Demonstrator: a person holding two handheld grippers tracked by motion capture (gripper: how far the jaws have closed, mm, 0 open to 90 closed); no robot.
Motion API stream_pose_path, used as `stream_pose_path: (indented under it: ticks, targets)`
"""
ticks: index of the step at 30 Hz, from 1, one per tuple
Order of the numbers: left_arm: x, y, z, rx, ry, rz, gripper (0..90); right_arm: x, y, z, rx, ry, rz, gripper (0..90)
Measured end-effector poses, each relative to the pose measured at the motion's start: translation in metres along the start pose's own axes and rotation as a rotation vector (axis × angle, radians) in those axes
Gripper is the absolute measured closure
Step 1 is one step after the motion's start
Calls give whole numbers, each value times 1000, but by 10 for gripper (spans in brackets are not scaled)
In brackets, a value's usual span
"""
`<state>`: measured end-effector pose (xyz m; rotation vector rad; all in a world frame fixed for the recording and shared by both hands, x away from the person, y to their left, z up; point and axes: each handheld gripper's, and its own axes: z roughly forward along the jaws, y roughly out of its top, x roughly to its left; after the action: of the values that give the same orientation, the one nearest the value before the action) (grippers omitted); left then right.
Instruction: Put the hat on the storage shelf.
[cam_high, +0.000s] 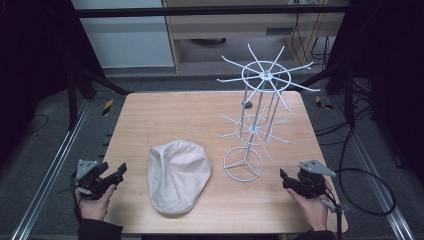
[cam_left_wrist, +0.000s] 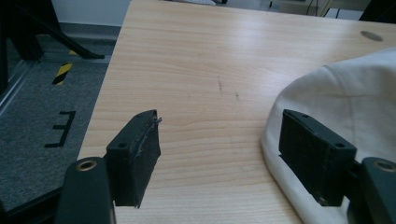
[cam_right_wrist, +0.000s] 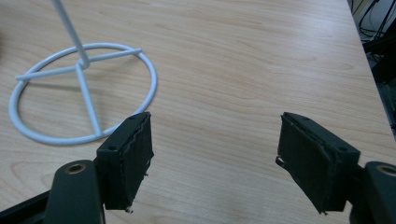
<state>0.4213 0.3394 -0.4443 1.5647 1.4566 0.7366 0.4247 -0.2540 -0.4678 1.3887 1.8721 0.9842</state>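
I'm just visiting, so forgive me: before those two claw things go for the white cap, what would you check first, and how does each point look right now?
1. Left gripper jaws wide apart with nothing between them: ok.
2. Right gripper jaws wide apart, nothing held: ok.
3. Cap lies flat on the table, free of the grippers: ok.
4. Left gripper close beside the cap's edge, path unobstructed: ok.
5. Wire hat stand upright, its ring base on the table, prongs bare: ok.
6. Which edge of the cap is the brim: cannot tell.
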Motion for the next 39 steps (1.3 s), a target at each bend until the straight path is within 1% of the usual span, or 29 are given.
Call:
stream_pose_path:
  ticks: [2, 4, 5, 6, 8, 10, 13, 16, 18, 22, 25, 27, 29, 33, 36, 39]
  targets:
    - [-5, 2, -5, -12, -4, 14, 306, 3, 1, 0, 8, 4, -8, 262]
    - [-8, 3, -6, -15, -11, 19, 319, 5, 2, -1, 10, 12, 0, 263]
    - [-11, 4, -8, -10, -23, 23, 319, 6, 2, -1, 8, 12, -2, 263]
    - [-16, 6, -10, -1, -43, 37, 330, 6, 2, -2, 8, 7, -4, 263]
    - [-23, 8, -11, 6, -51, 68, 338, 6, 1, -3, 16, -6, 3, 263]
    - [-31, 10, -13, 10, -62, 89, 338, 4, 1, -4, 18, -14, 8, 264]
    - [-40, 12, -14, 10, -74, 108, 341, 1, 0, -6, 15, -15, 32, 266]
    - [-48, 14, -17, 8, -84, 132, 346, 0, -1, -4, 23, -20, 23, 266]
    - [-53, 17, -20, 10, -98, 133, 349, 0, -1, -4, 24, -22, 23, 267]
    - [-58, 21, -24, 17, -113, 134, 356, 0, -1, -4, 26, -29, 16, 272]
    - [-65, 24, -26, 28, -125, 148, 361, 0, -2, -5, 31, -30, 18, 274]
    - [-69, 26, -27, 38, -146, 142, 366, -1, -3, -4, 31, -32, 17, 275]
    - [-74, 29, -27, 41, -157, 145, 367, -1, -3, -5, 34, -32, 14, 276]
    - [-85, 33, -26, 52, -167, 171, 368, -2, -4, -4, 35, -35, 13, 276]
    - [-94, 33, -24, 69, -172, 201, 369, -2, -5, -2, 47, -33, 13, 276]
    - [-100, 35, -21, 83, -182, 217, 369, -2, -5, -2, 49, -36, 7, 276]
